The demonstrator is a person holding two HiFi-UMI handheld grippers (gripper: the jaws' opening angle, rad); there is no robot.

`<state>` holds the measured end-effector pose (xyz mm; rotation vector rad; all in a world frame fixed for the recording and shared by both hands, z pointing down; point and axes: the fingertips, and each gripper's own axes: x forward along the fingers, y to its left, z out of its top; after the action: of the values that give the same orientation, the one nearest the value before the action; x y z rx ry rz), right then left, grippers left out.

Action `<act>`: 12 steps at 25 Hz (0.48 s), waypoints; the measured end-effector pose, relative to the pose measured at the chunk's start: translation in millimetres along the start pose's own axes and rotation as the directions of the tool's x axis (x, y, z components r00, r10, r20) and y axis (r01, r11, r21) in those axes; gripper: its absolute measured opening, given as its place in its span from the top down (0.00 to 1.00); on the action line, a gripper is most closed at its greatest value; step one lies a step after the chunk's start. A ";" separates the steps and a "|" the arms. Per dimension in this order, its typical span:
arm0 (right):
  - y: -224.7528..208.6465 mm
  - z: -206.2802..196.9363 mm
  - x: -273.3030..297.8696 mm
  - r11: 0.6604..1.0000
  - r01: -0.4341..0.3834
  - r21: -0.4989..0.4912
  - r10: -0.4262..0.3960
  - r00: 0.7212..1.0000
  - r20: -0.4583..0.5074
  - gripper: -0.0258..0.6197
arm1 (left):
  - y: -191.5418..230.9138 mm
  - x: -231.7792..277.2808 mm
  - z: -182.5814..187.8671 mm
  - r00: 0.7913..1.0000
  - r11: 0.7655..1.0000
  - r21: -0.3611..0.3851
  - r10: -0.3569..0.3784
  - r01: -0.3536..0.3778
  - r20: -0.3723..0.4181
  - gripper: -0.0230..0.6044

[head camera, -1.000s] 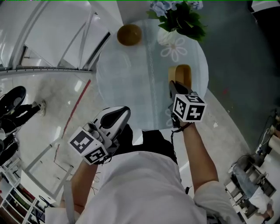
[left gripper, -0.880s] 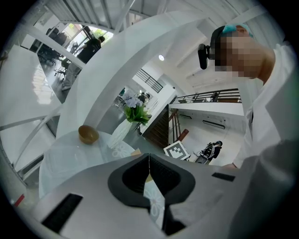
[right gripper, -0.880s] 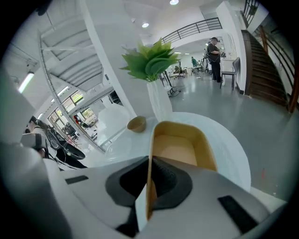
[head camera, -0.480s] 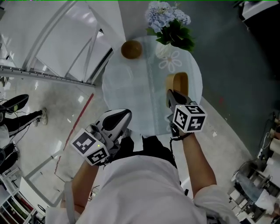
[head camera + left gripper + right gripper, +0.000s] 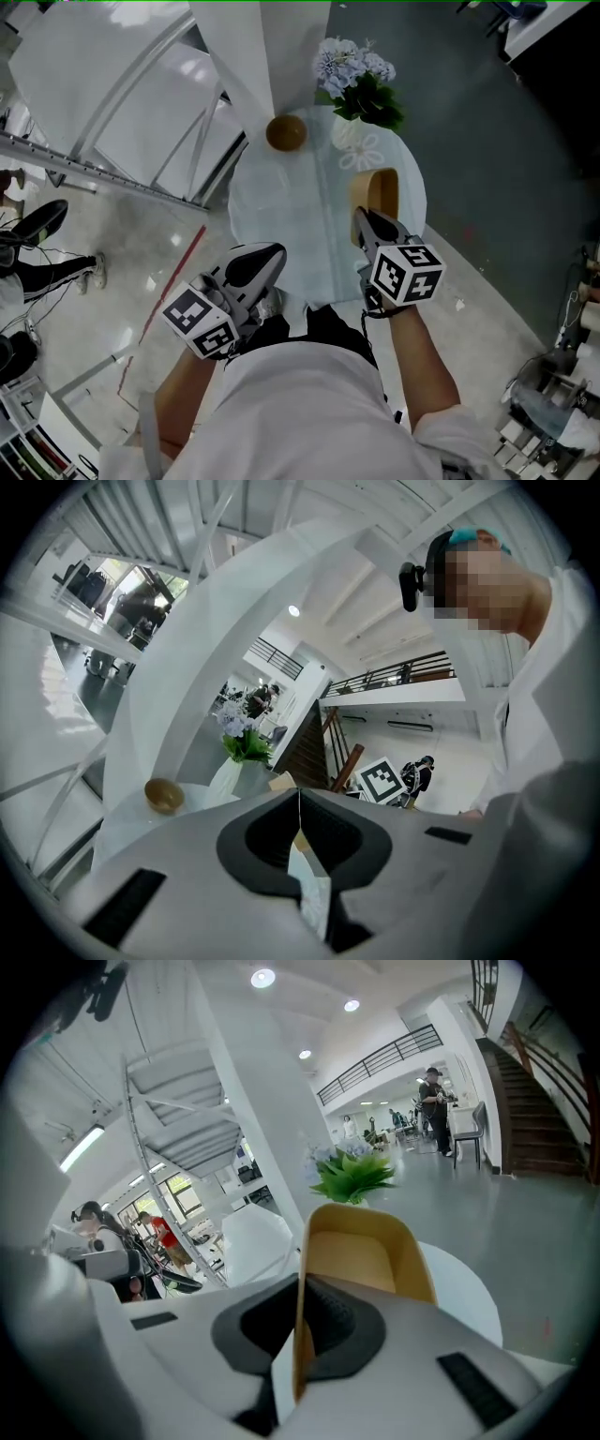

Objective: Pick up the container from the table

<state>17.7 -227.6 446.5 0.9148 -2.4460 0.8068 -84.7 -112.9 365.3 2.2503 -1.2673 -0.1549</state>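
The container is a tan, open-topped tub with rounded corners. My right gripper is shut on its near wall and holds it up over the right side of the round glass table. In the right gripper view the thin tan wall stands pinched between the dark pads, with the container tilting away beyond the right gripper. My left gripper hangs at the table's near edge, shut and empty. In its own view the left gripper shows its tips touching.
A brown bowl sits at the table's far left side. A white vase with blue flowers and green leaves stands at the far right. White stair framing runs along the left, and grey floor lies to the right. The bowl also shows in the left gripper view.
Both grippers have risen, so the table looks smaller and farther below. The container has come up with the right gripper. Its grip has not changed.
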 end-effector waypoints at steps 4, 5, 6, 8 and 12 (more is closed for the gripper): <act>16.2 14.6 -15.2 1.000 -0.027 0.008 0.026 0.998 0.051 0.92 | -6.1 -7.0 8.8 1.000 1.000 0.014 -0.010 0.009 0.016 0.93; 19.8 18.3 -18.9 1.000 -0.030 0.002 0.030 0.998 0.061 0.92 | -7.2 -8.5 10.3 1.000 1.000 0.018 -0.012 0.012 0.019 0.93; 23.3 21.8 -22.6 0.999 -0.032 -0.005 0.033 0.997 0.071 0.92 | -8.6 -9.9 11.5 1.000 1.000 0.022 -0.016 0.015 0.021 0.93; 30.2 27.7 -30.0 0.999 -0.038 -0.014 0.040 0.995 0.088 0.92 | -12.2 -13.0 13.6 0.999 0.999 0.030 -0.022 0.021 0.026 0.93; 43.0 36.4 -44.7 0.998 -0.050 -0.027 0.053 0.991 0.123 0.92 | -19.5 -19.3 19.0 0.999 0.998 0.045 -0.034 0.032 0.040 0.93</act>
<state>13.4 -203.8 378.7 0.9220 -2.5901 0.7572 -87.3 -96.9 336.2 2.3177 -1.2668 -0.1868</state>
